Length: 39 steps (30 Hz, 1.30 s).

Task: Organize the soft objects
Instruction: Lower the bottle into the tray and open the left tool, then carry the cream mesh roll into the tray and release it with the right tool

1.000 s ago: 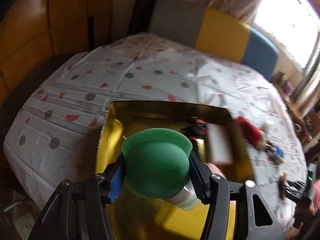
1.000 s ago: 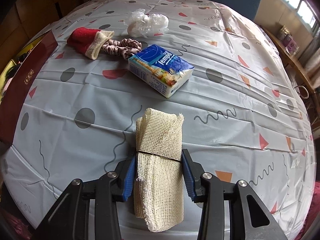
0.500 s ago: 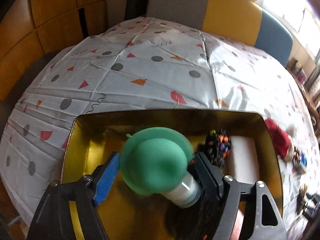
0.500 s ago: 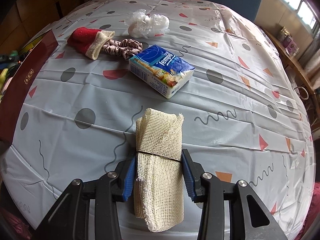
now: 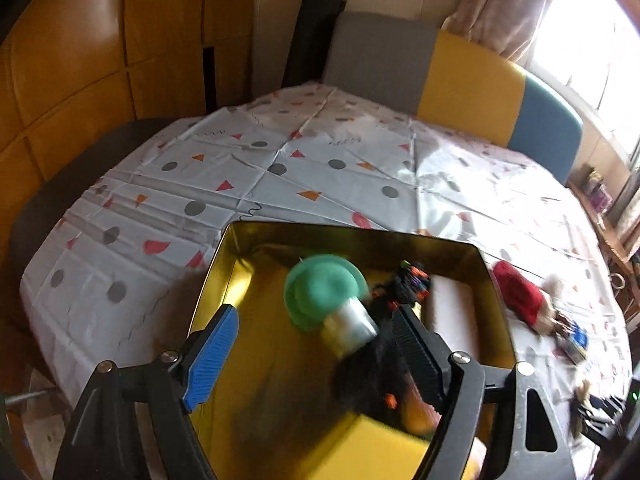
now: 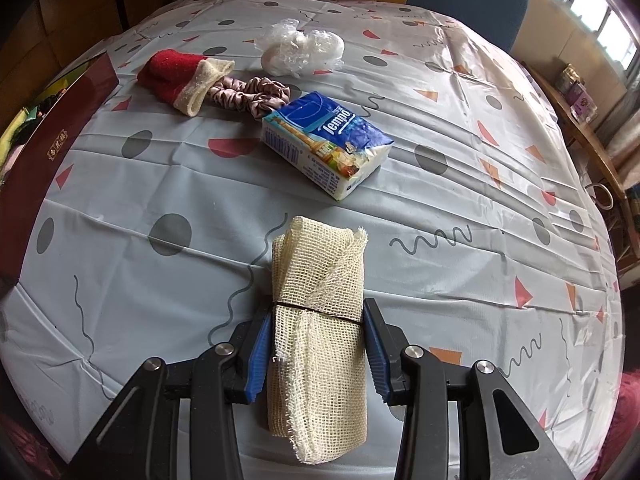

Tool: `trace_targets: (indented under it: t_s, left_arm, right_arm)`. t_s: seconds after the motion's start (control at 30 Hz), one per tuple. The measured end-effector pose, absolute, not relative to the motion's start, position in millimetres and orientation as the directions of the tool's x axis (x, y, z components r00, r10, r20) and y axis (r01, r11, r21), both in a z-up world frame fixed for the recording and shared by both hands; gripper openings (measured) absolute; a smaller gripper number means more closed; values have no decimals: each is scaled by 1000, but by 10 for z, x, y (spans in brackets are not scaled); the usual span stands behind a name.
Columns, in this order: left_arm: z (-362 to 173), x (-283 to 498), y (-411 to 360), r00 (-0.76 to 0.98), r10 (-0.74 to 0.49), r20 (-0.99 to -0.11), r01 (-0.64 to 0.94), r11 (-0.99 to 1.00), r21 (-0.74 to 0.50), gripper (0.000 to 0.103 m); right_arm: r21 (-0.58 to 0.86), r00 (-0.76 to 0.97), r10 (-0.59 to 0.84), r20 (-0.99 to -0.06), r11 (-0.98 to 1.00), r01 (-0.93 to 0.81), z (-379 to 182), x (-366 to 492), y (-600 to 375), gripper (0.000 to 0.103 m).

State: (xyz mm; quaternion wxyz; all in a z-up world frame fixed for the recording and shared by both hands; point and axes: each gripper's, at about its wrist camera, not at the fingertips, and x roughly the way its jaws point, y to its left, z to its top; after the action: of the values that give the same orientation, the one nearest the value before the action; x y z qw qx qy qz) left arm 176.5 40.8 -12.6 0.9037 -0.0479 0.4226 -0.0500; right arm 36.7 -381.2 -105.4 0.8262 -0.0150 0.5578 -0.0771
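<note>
Left wrist view, while the picture is smeared by motion:
- Green puff: the round green puff (image 5: 326, 294) on its pale clear stub lies loose in the gold tin (image 5: 494, 292), tilted, its green face turned to the tin's far wall.
- Left gripper: the left gripper (image 5: 316, 356) has its jaws opening and wide apart over the tin; the puff sits beyond the fingertips, and the pads touch nothing.
- Tin's other contents: a black beaded bundle (image 5: 410, 284) just right of the puff, a white block (image 5: 452, 312) further right, a yellow block (image 5: 368, 448) at the tin's near end.
- Outside the tin: a red sock (image 5: 518, 294) lies on the patterned tablecloth (image 5: 280, 168) just past the tin's right wall.
- Change: a second ago the blue pads pressed the puff's sides; half a second ago they had begun to part; now it is free and lies further from the gripper.

Right wrist view:
- Mesh roll: the cream mesh roll (image 6: 318, 308), coarse open weave, frayed at both ends and bound by a thin dark band, points away along the fingers, over the cloth.
- Right gripper: the right gripper (image 6: 318, 344) is clamped on the roll just below the band.
- From the roll: a blue tissue pack (image 6: 326, 144) lies beyond it, apart; further off a pink scrunchie (image 6: 248, 96) touches the red sock, with crumpled clear plastic (image 6: 302, 48) behind; the tin's maroon wall stands far left.
- Change: none; roll and grip match both earlier frames.
</note>
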Motion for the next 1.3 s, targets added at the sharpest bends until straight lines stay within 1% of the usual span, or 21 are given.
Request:
trace_targets:
  t_s: [0.23, 0.4, 0.57, 0.77, 0.9, 1.0, 1.1, 1.2, 1.3]
  left_arm:
    - [-9, 1201, 405, 673, -146, -726, 67, 988, -136, 80]
    - [25, 938, 425, 703, -123, -701, 51, 991, -123, 80]
    - [-5, 788, 444, 703, -126, -700, 64, 991, -114, 80]
    - [-69, 713, 496, 695, -123, -708, 70, 992, -104, 80]
    - [-116, 676, 607, 691, -127, -711, 51, 990, -128, 80]
    - [-135, 654, 689, 691, -120, -713, 33, 990, -134, 80]
    - [-130, 645, 786, 698, -109, -708, 12, 990, -141, 80]
    - [-118, 626, 895, 706, -91, -702, -19, 989, -147, 80]
    - [-112, 609, 1013, 711, -71, -699, -51, 987, -151, 80]
  right_arm:
    - [-118, 367, -151, -918, 987, 109, -1037, 350, -3794, 42]
    - [-129, 367, -158, -917, 986, 104, -1040, 343, -3789, 42]
    - [-125, 354, -158, -922, 985, 115, -1042, 348, -3804, 41]
    - [-146, 339, -195, -920, 975, 167, -1002, 362, -3757, 39]
    - [-114, 359, -186, -915, 970, 213, -914, 356, -3757, 39]
    - [-53, 416, -162, -895, 964, 261, -719, 362, -3768, 39]
    - [2, 482, -131, -866, 964, 265, -491, 402, -3687, 39]
    - [82, 558, -47, -829, 976, 204, -209, 519, -3423, 39]
    - [121, 599, 37, -800, 987, 102, -24, 687, -3014, 39]
